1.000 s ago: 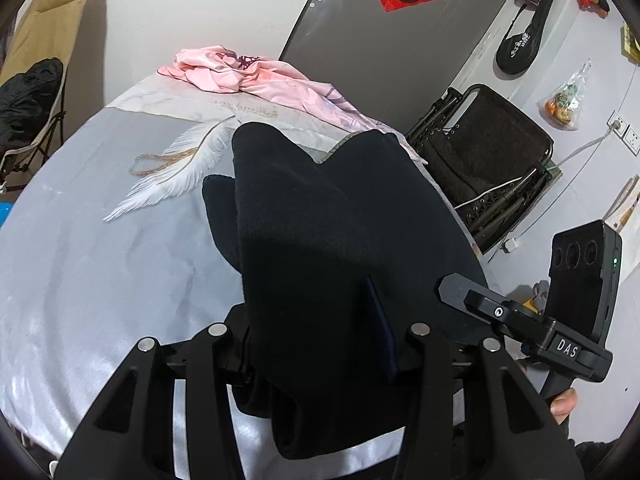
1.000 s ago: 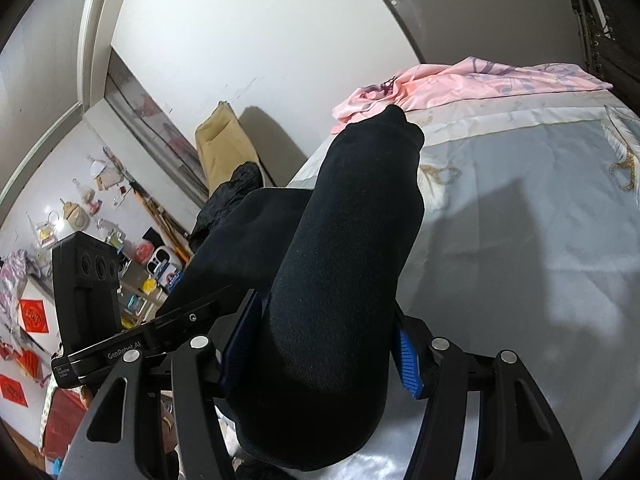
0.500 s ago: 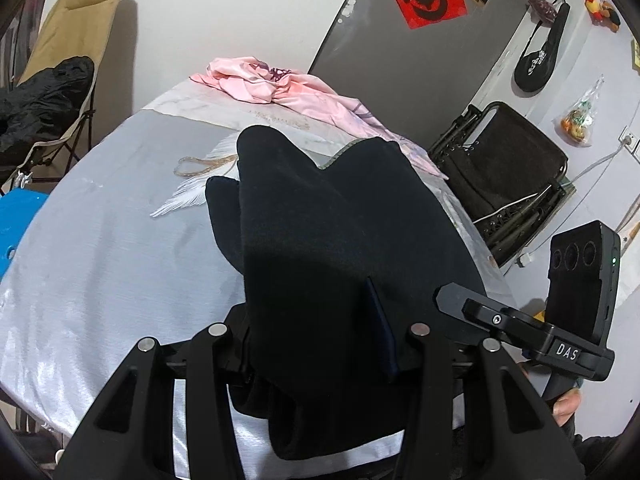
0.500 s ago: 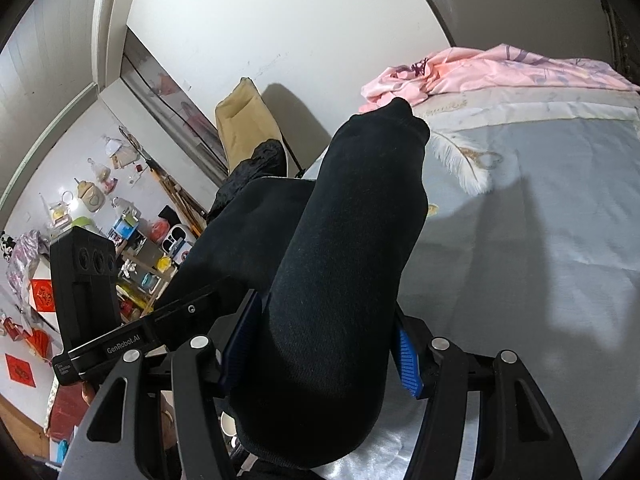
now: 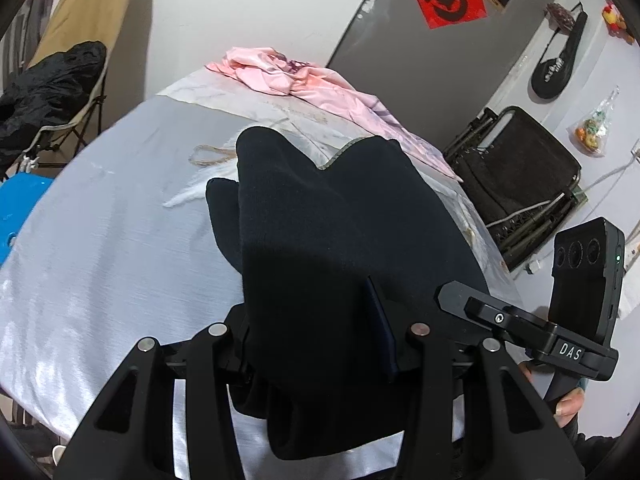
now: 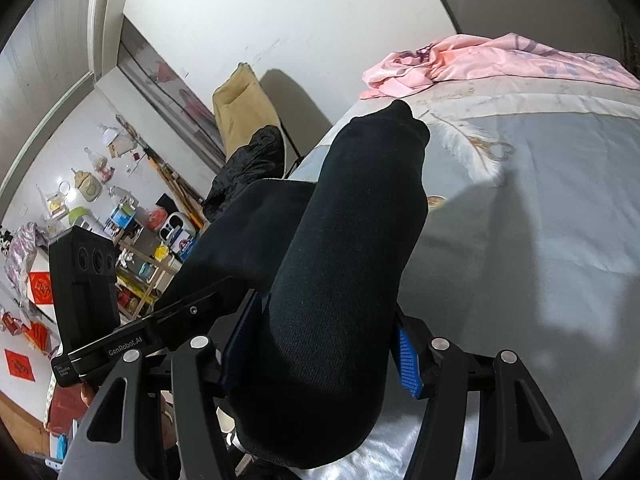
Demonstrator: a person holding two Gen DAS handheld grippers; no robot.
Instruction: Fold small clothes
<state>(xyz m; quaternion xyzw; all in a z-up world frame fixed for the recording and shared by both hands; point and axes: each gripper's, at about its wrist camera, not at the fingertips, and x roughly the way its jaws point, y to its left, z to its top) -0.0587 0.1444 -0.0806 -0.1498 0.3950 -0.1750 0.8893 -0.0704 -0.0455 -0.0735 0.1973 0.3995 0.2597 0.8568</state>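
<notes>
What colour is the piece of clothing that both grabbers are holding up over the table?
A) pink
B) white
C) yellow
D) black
D: the black garment is pinched in both the left gripper and the right gripper; the pink cloth just lies at the far end of the table.

- Black garment [image 5: 332,240] — thick, matte knit, bunched in layered folds; fills the centre of the left wrist view, lower end at the bottom edge.
- Right wrist view: same cloth [image 6: 352,248] rises from bottom centre toward upper middle as a rounded roll — another fold extends left.
</notes>
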